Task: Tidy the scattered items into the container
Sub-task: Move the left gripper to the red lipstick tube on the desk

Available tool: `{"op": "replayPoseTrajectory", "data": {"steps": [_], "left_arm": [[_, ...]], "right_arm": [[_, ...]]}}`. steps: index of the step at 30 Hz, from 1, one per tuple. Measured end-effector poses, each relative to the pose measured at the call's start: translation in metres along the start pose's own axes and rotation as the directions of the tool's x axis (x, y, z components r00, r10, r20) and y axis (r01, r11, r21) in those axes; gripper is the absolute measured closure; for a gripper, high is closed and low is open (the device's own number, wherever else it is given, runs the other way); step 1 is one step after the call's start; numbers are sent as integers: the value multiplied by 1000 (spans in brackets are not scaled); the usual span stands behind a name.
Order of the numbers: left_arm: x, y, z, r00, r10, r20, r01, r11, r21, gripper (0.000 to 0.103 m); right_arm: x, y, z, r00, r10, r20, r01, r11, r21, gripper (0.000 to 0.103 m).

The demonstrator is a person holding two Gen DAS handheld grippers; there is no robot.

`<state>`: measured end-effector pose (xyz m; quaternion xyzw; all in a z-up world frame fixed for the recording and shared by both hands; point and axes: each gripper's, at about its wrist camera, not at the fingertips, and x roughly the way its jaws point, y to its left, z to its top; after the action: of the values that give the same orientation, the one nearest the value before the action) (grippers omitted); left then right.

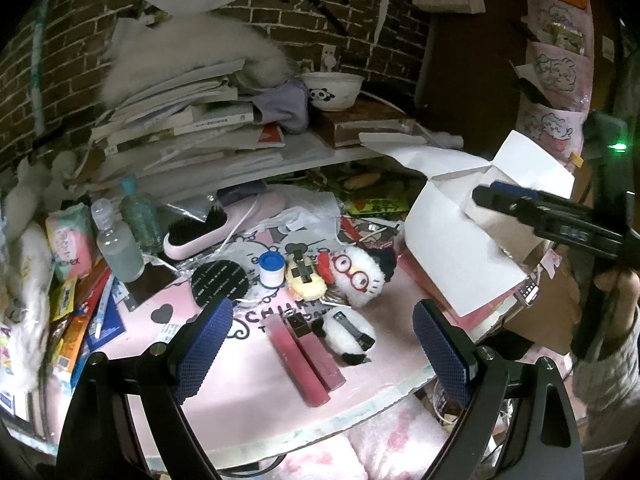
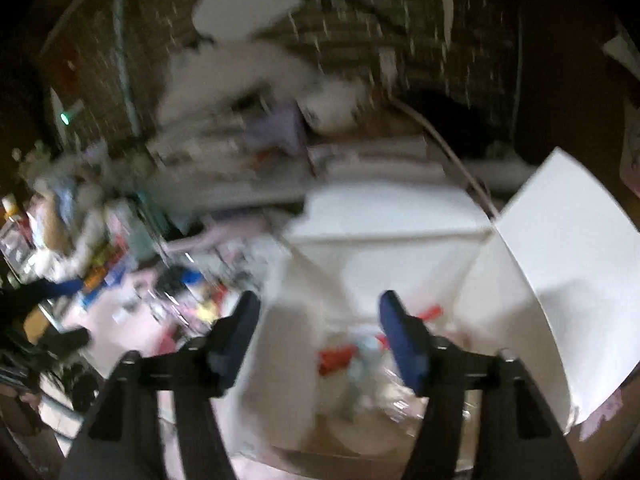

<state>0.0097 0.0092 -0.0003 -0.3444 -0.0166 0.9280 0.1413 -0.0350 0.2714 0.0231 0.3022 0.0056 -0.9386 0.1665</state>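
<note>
My white cardboard box (image 2: 400,264) fills the centre and right of the right wrist view, flaps up; blurred at its bottom I can make out red pieces (image 2: 338,356) and something pale blue, no more than that. My right gripper (image 2: 316,334) hangs over the box mouth with its jaws partly apart and nothing between them. In the left wrist view the same box (image 1: 452,232) stands at centre right on the pink table (image 1: 256,400), with the right gripper (image 1: 516,204) reaching in from the right edge above it. My left gripper (image 1: 324,348) sits low in the frame, jaws wide and empty, over two pink lip gloss tubes (image 1: 308,360) lying side by side and a small panda plush (image 1: 348,336) just right of them. Above those lie a white plush with red glasses (image 1: 360,276), a yellow plush (image 1: 304,280), a blue-capped white jar (image 1: 270,270) and a black round disc (image 1: 220,282). Upper left hold a hairbrush (image 1: 200,236), clear bottles (image 1: 118,244) and a stack of books (image 1: 180,120); a panda bowl (image 1: 332,90) sits on the shelf
</note>
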Motion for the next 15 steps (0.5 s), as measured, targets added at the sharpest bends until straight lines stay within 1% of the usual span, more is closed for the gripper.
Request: {"op": "replayPoseTrajectory", "data": {"steps": [2, 4, 5, 6, 8, 9, 12, 13, 14, 15], "left_arm": [[1, 1, -2, 1000, 12, -5, -12, 1000, -2, 13], [3, 5, -5, 1000, 19, -13, -19, 1000, -7, 13], [5, 7, -7, 1000, 26, -17, -26, 1000, -10, 13], [8, 10, -10, 999, 39, -20, -39, 999, -12, 13], [14, 15, -16, 998, 60, -30, -60, 998, -19, 13], [20, 20, -20, 997, 68, -42, -69, 997, -27, 13], [36, 30, -33, 995, 64, -82, -68, 996, -49, 13], [40, 32, -38, 994, 62, -92, -67, 996, -54, 13], [45, 35, -43, 993, 59, -102, -65, 996, -59, 13], [51, 37, -50, 992, 54, -116, -61, 996, -61, 13]], "right_arm": [[-7, 18, -1, 997, 49, 66, -48, 999, -17, 39], [-12, 34, -5, 989, 99, 110, -95, 995, -39, 33], [-13, 43, -6, 984, 131, 125, -126, 991, -51, 27], [-12, 50, -8, 977, 170, 130, -164, 985, -59, 25], [-9, 62, -14, 953, 276, 121, -269, 960, -72, 24], [-7, 66, -17, 942, 317, 109, -311, 948, -71, 22], [5, 77, -29, 909, 412, 59, -409, 910, -62, 22], [7, 81, -34, 905, 423, 47, -420, 905, -73, 22], [8, 85, -40, 906, 420, 46, -414, 905, -96, 22], [7, 90, -44, 914, 403, 52, -394, 910, -129, 21]]}}
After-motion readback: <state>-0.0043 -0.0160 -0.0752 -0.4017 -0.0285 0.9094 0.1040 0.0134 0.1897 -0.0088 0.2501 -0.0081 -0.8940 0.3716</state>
